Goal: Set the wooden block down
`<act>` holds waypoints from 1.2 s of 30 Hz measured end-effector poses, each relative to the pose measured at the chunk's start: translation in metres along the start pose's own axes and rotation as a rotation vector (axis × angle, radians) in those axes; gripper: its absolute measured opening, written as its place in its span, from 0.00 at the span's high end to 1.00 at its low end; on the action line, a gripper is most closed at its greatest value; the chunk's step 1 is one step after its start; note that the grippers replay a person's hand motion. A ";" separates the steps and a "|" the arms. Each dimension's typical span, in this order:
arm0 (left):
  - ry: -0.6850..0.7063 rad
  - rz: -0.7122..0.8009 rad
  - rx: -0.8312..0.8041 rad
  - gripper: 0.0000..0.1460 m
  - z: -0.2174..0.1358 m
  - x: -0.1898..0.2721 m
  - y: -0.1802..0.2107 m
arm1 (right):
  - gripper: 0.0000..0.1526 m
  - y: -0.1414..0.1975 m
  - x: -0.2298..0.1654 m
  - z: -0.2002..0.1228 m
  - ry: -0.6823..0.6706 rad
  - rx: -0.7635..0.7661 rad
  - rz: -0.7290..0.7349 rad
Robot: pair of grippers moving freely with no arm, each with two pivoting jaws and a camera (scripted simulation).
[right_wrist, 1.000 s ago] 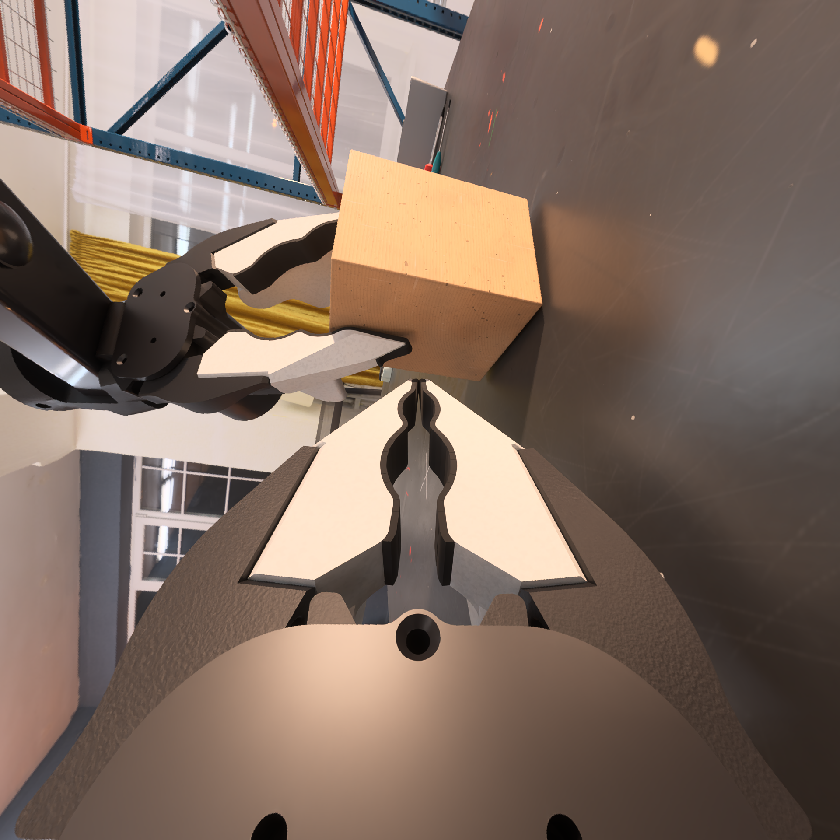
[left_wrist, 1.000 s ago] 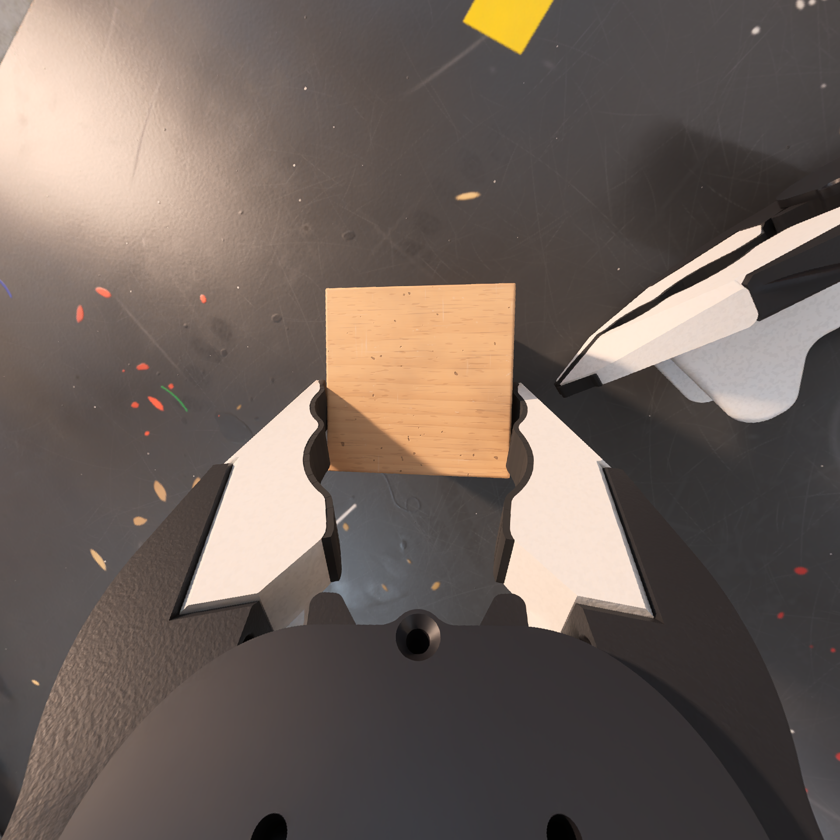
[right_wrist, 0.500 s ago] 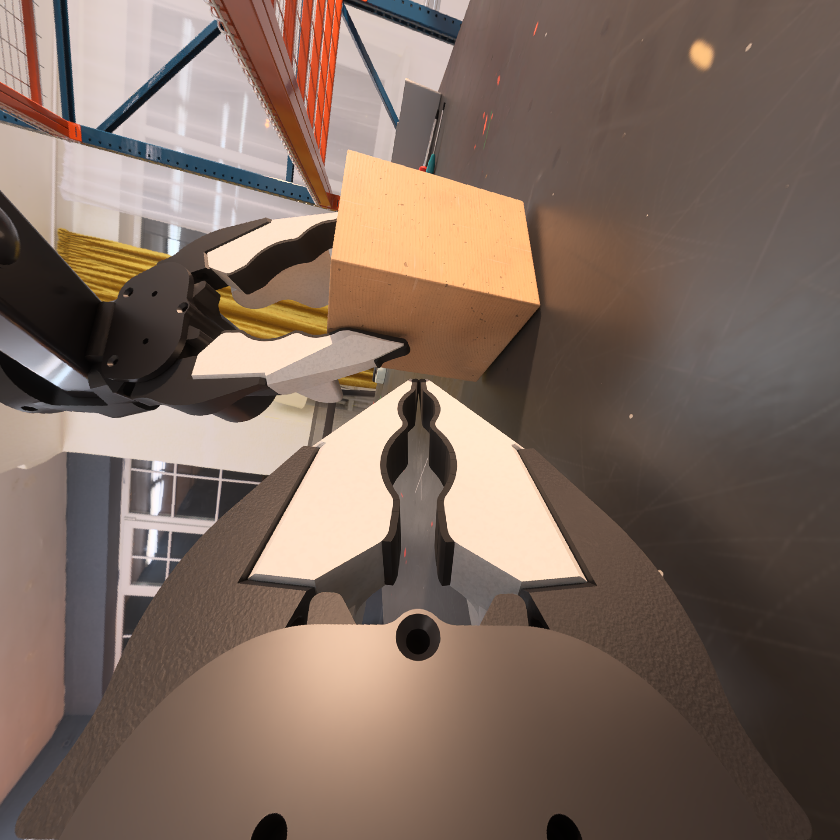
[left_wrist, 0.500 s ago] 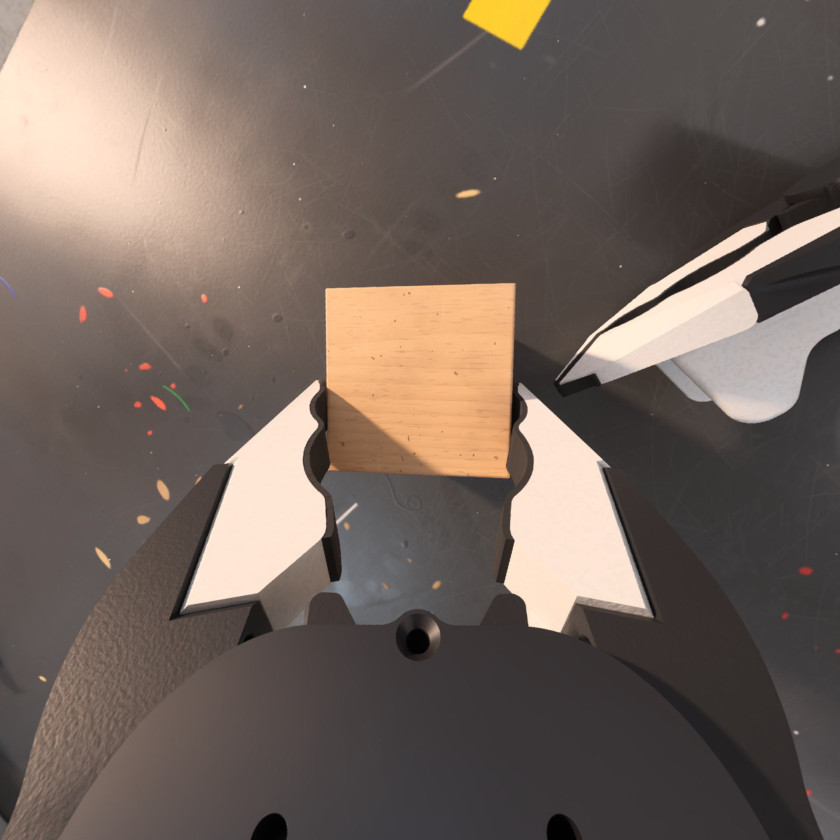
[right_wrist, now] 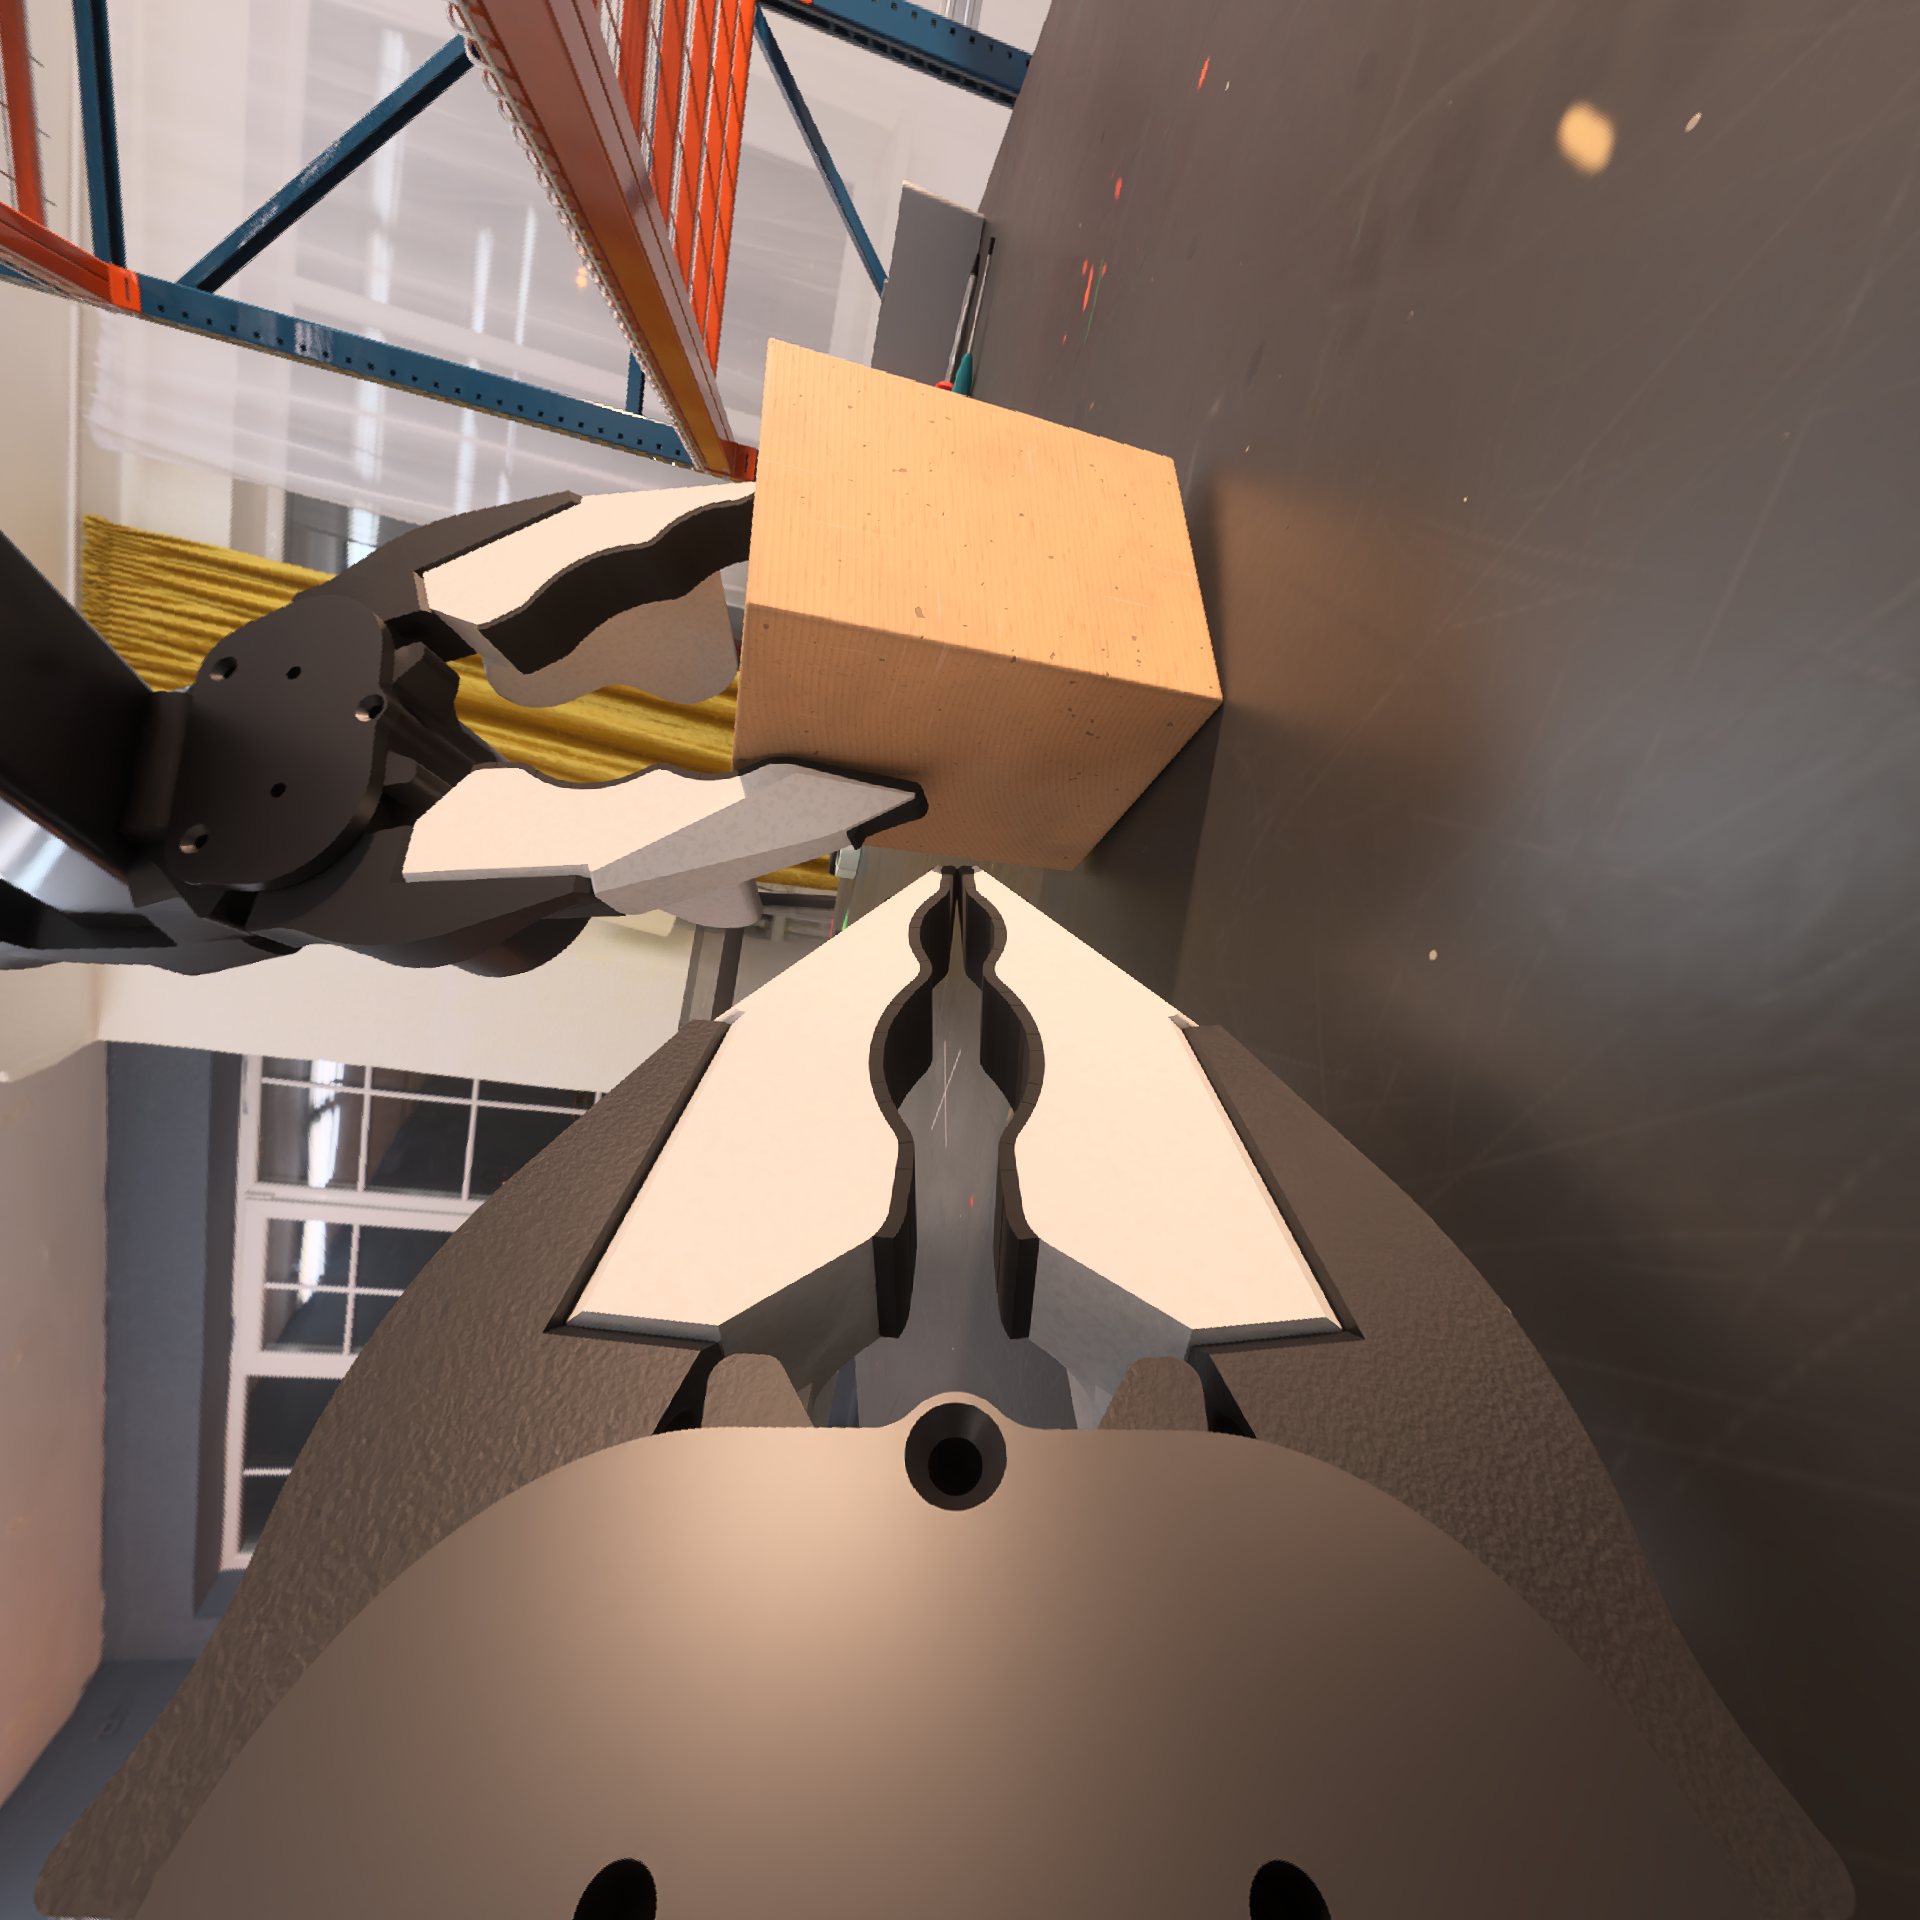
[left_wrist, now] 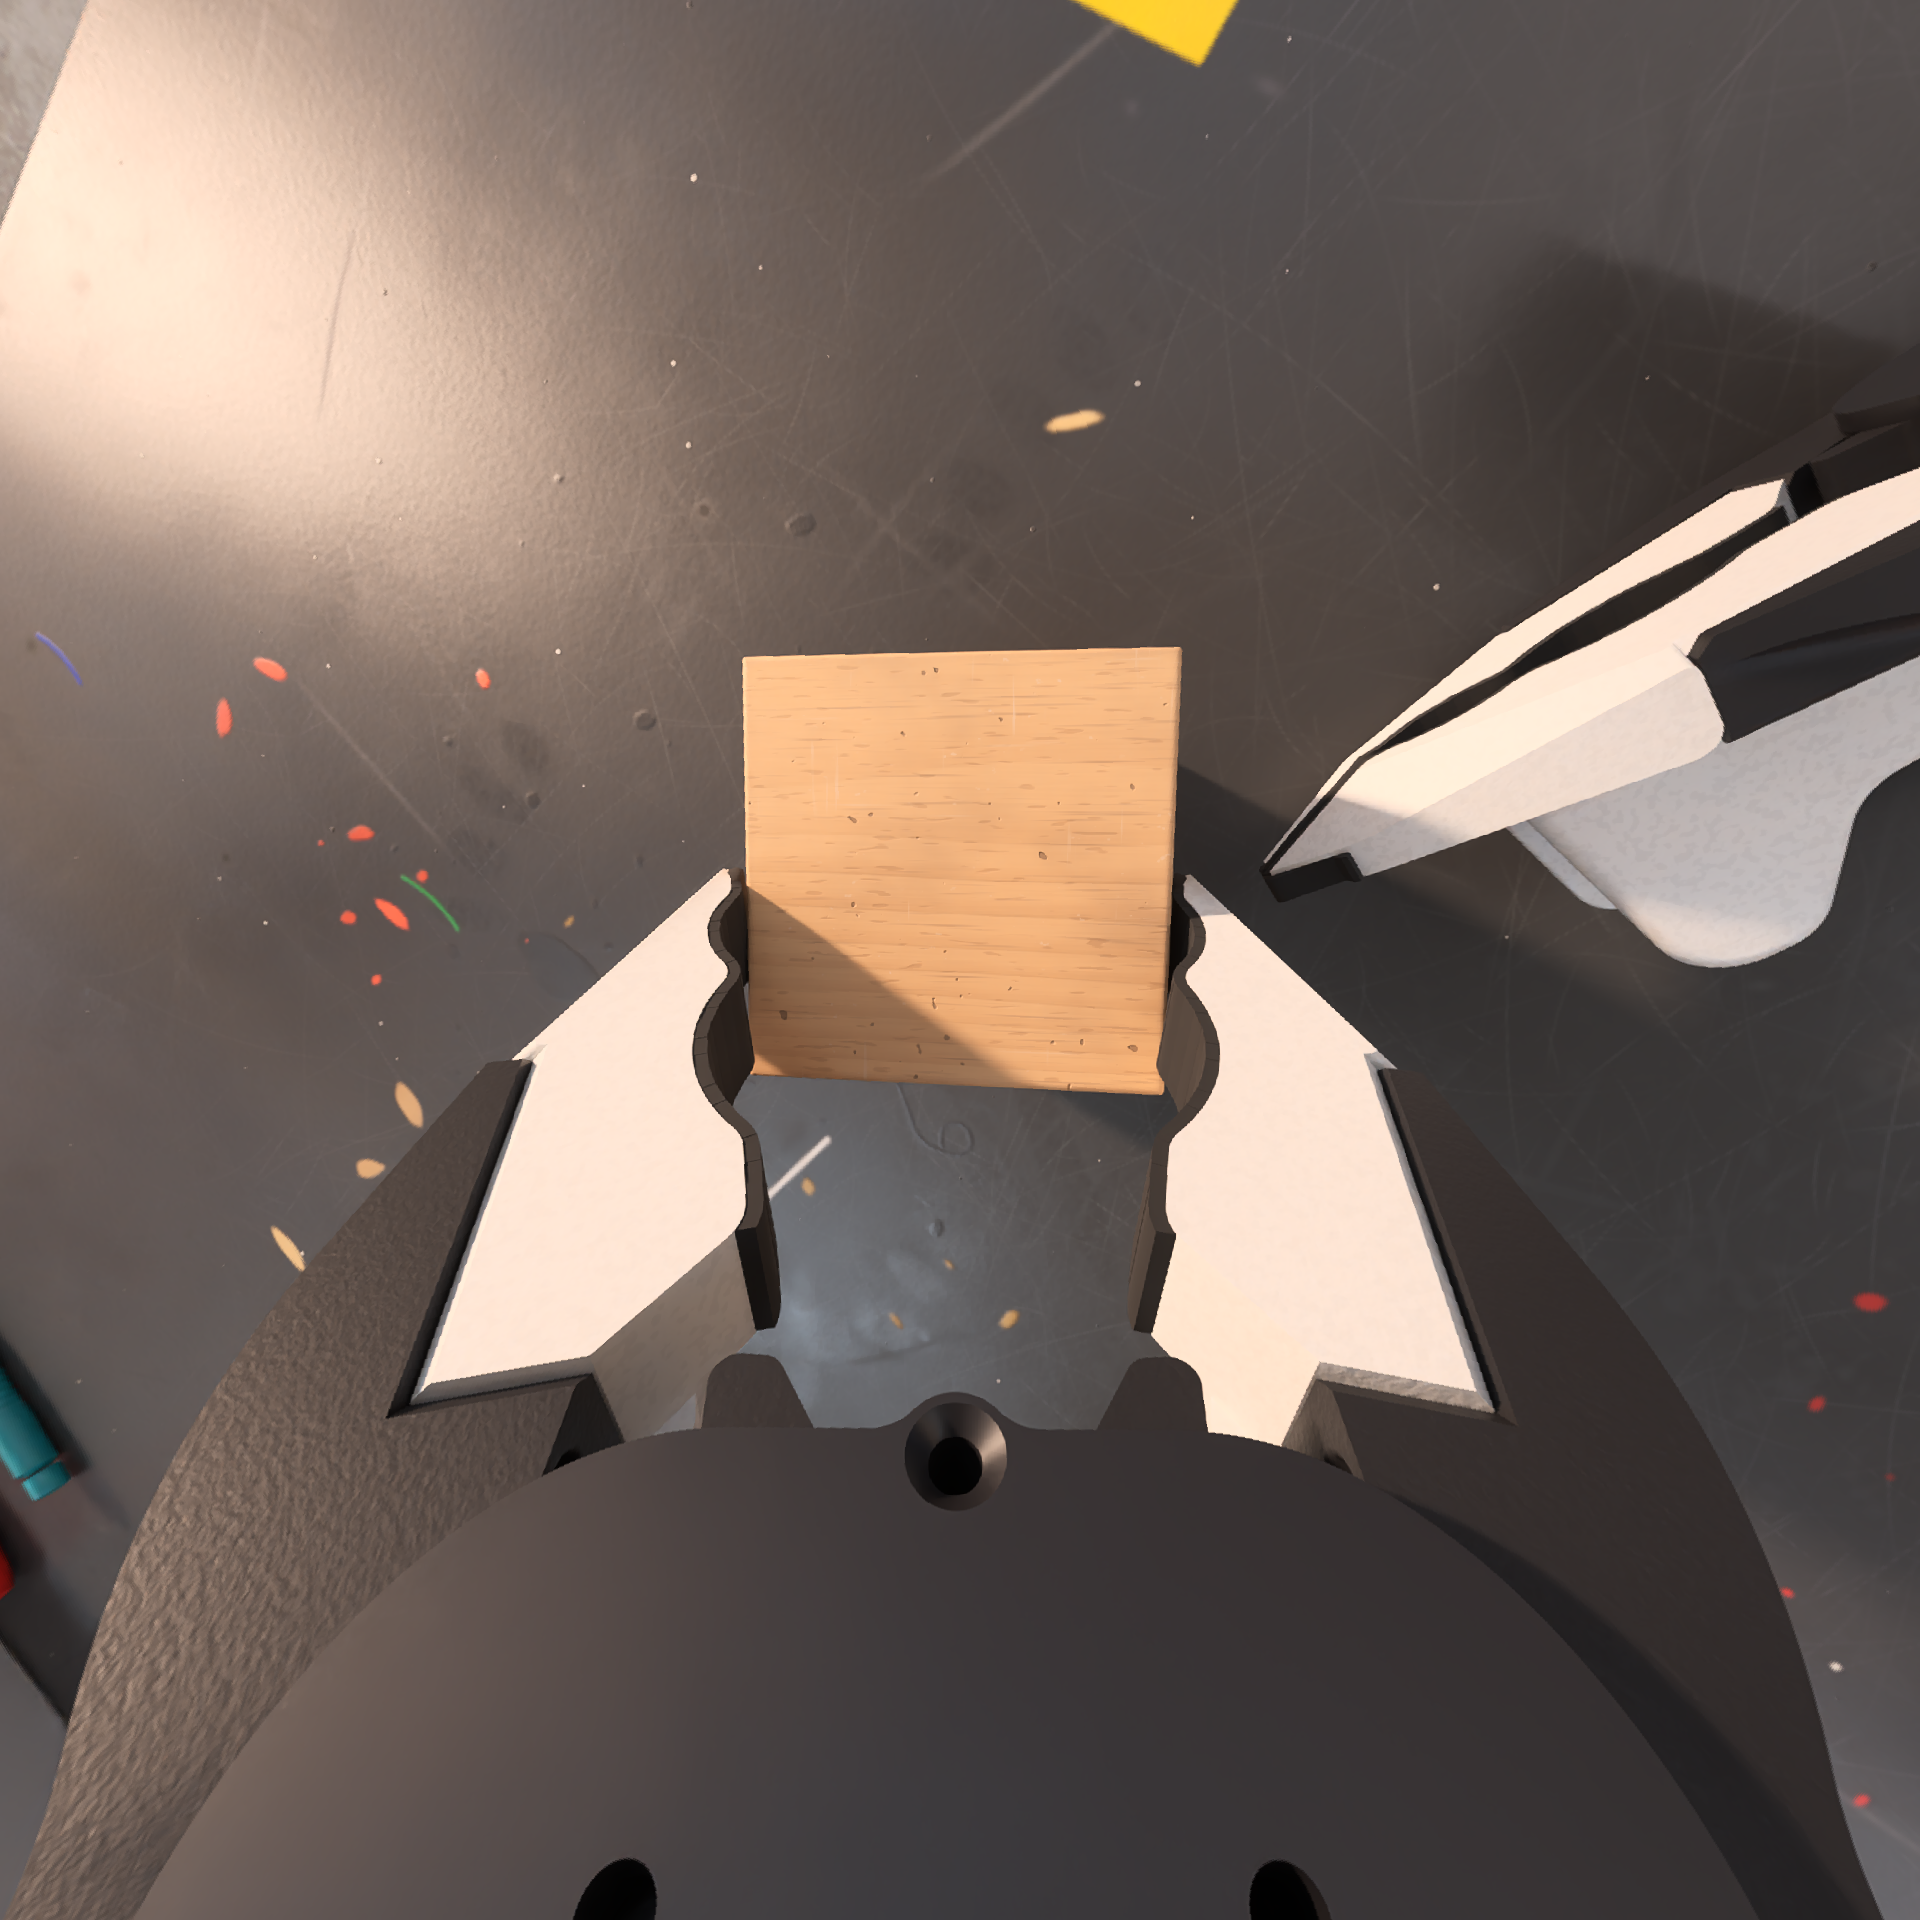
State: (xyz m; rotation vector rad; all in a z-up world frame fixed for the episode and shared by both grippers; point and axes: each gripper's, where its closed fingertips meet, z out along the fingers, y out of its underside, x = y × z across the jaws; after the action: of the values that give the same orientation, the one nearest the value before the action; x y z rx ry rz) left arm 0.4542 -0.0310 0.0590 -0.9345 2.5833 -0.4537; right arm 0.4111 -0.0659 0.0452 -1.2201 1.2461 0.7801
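The wooden block point(left_wrist: 961, 862) is a light cube held between the fingers of my left gripper point(left_wrist: 961, 888), which is shut on its near half and points down at the dark table point(left_wrist: 520, 416). In the right wrist view the block point(right_wrist: 977, 613) has its far face against or just off the table point(right_wrist: 1558, 727); I cannot tell a gap. The left gripper point(right_wrist: 831, 649) shows there gripping it from the left. My right gripper point(right_wrist: 954, 873) is shut and empty, its tip just short of the block's lower edge. It also shows in the left wrist view point(left_wrist: 1309, 873), right of the block.
The table bears paint specks and scratches. A yellow patch point(left_wrist: 1164, 21) lies at the far edge. A teal pen point(left_wrist: 26, 1429) lies at the lower left. Beyond the table edge stand a grey box point(right_wrist: 925, 281) and orange and blue racking point(right_wrist: 623, 156).
The left gripper with the block has drifted slightly: table marks shift right in its view and the teal pen comes into view. Both grippers' jaws are unchanged.
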 end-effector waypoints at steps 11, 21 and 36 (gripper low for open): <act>-0.027 0.054 -0.033 0.45 -0.002 0.004 -0.001 | 1.00 0.001 0.003 0.003 0.039 -0.002 -0.014; -0.032 0.057 -0.033 0.45 -0.002 0.004 0.000 | 1.00 0.000 0.009 0.006 0.131 -0.015 -0.091; -0.043 0.059 -0.030 0.45 -0.002 0.004 0.000 | 1.00 -0.003 0.012 -0.003 0.153 0.006 -0.135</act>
State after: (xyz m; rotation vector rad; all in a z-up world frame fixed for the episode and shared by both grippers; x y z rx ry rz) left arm 0.4506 -0.0331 0.0600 -0.8657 2.5779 -0.3755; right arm 0.4158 -0.0712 0.0348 -1.3645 1.2739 0.5930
